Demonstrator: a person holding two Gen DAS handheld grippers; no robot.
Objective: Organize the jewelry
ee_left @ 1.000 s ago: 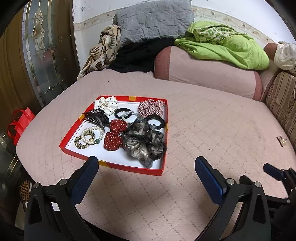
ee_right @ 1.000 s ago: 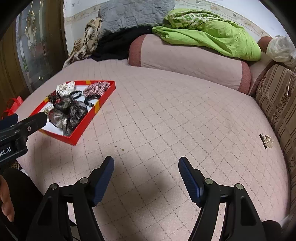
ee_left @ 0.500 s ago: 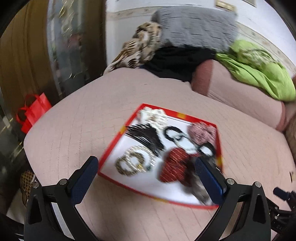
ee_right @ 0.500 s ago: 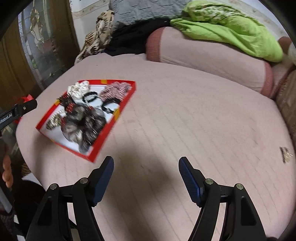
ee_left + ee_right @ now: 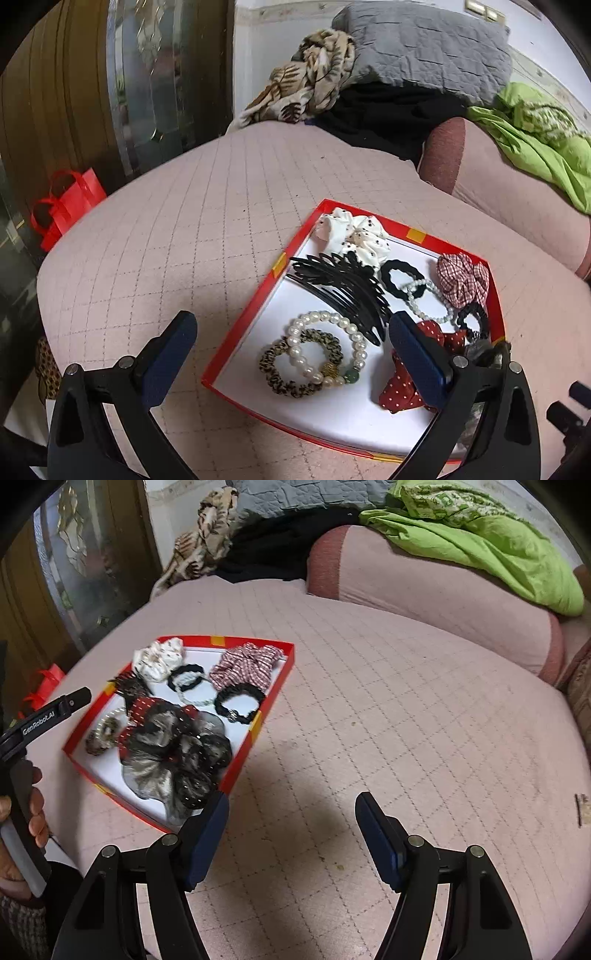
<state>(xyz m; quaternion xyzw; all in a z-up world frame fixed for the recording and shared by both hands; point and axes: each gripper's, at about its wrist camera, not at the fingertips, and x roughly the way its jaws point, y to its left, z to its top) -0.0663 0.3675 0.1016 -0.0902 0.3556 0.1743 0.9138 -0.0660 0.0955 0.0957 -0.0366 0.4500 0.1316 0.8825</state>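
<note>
A shallow red cardboard box lid with a white inside (image 5: 258, 325) lies on the pink quilted bed cover (image 5: 207, 236) and holds the hair things and jewelry. Inside it, the large white pearl bracelet with one green bead (image 5: 334, 332) overlaps a leopard-print fabric hair tie (image 5: 275, 373) at the near left; a black glossy plastic comb clip (image 5: 343, 291) lies just behind them. There are four scrunchies: one white dotted fabric scrunchie (image 5: 354, 232), one red-and-white checked scrunchie (image 5: 463, 280), one red polka-dot scrunchie (image 5: 400, 395), and one grey sheer shiny scrunchie (image 5: 173, 760). Two black ribbed elastic hair ties (image 5: 400, 278) and one smaller pearl bracelet (image 5: 428, 301) lie between them. The left gripper (image 5: 291, 354) hovers over the lid's near-left part, fingers wide apart and empty. The right gripper (image 5: 291, 834) hangs over bare cover just right of the lid, also spread and empty.
</note>
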